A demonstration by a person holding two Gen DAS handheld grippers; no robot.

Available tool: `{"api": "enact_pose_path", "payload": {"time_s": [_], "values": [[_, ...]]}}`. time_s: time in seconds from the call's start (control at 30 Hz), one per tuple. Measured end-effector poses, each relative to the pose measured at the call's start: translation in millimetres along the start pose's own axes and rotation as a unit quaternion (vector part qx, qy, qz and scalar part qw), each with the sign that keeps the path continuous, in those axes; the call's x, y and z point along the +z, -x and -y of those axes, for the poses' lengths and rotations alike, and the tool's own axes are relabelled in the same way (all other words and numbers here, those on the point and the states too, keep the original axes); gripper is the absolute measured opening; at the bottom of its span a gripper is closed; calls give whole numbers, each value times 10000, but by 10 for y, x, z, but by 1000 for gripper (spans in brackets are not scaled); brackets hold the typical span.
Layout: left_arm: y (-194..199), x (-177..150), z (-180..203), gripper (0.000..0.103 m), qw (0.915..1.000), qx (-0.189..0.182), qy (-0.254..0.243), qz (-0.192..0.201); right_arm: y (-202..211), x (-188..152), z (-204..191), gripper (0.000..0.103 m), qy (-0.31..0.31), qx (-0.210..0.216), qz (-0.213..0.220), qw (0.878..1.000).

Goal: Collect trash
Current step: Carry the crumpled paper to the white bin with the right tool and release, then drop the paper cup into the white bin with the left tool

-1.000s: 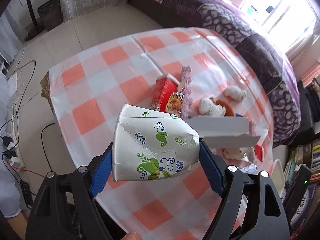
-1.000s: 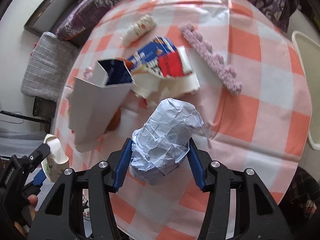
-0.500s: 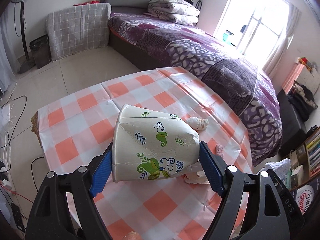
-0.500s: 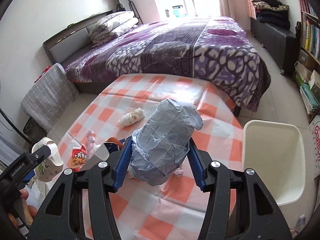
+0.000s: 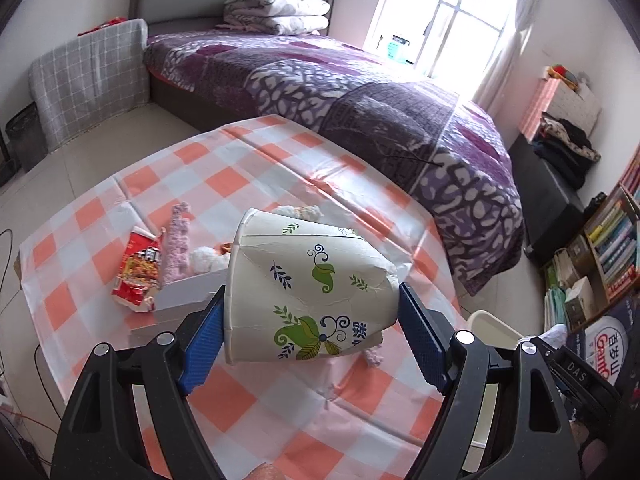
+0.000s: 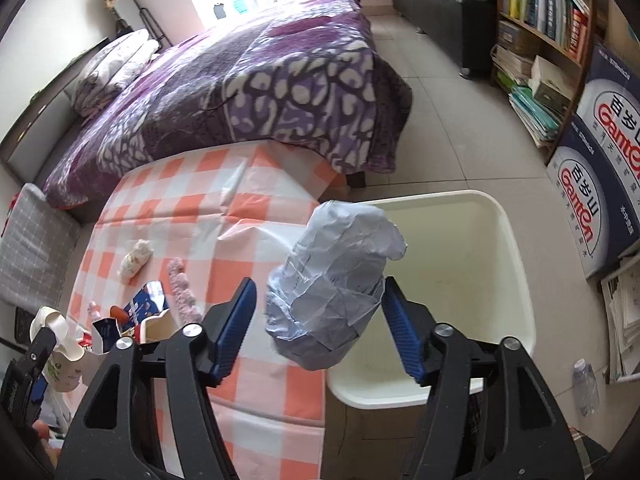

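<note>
Paper cup [image 5: 316,292], white with a leaf print and crumpled, sits sideways between the blue pads of the left hand-held gripper [image 5: 310,332], clamped from both sides, held above the checked counter [image 5: 248,168]. Right hand-held gripper [image 6: 316,326]: jaws opening, wad of crumpled paper [image 6: 332,284] between them, left pad clear of it with a visible gap, right pad at its edge; contact there unclear. Wad hangs over the near rim of the cream trash bin [image 6: 504,264], which stands on the floor just beside the counter edge. On the counter: red snack wrapper [image 5: 138,272], pink fuzzy strip [image 5: 178,240], white box [image 5: 188,292], small white tissue lump [image 6: 136,262], torn blue-and-red carton [image 6: 140,308]. Purple bed [image 5: 360,92] behind the counter, bookshelf [image 6: 544,4] to the right of the bin
</note>
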State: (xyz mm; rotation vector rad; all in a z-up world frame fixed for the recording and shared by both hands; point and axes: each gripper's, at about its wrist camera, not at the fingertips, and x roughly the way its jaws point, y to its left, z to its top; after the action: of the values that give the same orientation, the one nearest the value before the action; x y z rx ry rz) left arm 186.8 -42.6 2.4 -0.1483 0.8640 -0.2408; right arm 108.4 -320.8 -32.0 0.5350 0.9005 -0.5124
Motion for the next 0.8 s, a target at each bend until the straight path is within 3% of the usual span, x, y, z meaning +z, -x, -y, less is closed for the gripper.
{"api": "enact_pose_path", "payload": {"time_s": [0.07, 0.37, 0.67, 0.8], "values": [[-35, -36, 178, 79, 9998, -134, -167, -12, 59, 57, 188, 85, -278, -53, 116, 9995], [-276, -345, 913, 79, 9939, -705, -719, -453, 264, 342, 761, 88, -963, -50, 509, 9940], [-470, -642, 1619, 79, 9791, -1098, -1401, -983, 440, 606, 1185, 89, -1677, 251, 762, 9826], [-500, -677, 1967, 79, 9685, -1536, -1581, -1162, 516, 679, 1293, 89, -1747, 216, 947, 9798]]}}
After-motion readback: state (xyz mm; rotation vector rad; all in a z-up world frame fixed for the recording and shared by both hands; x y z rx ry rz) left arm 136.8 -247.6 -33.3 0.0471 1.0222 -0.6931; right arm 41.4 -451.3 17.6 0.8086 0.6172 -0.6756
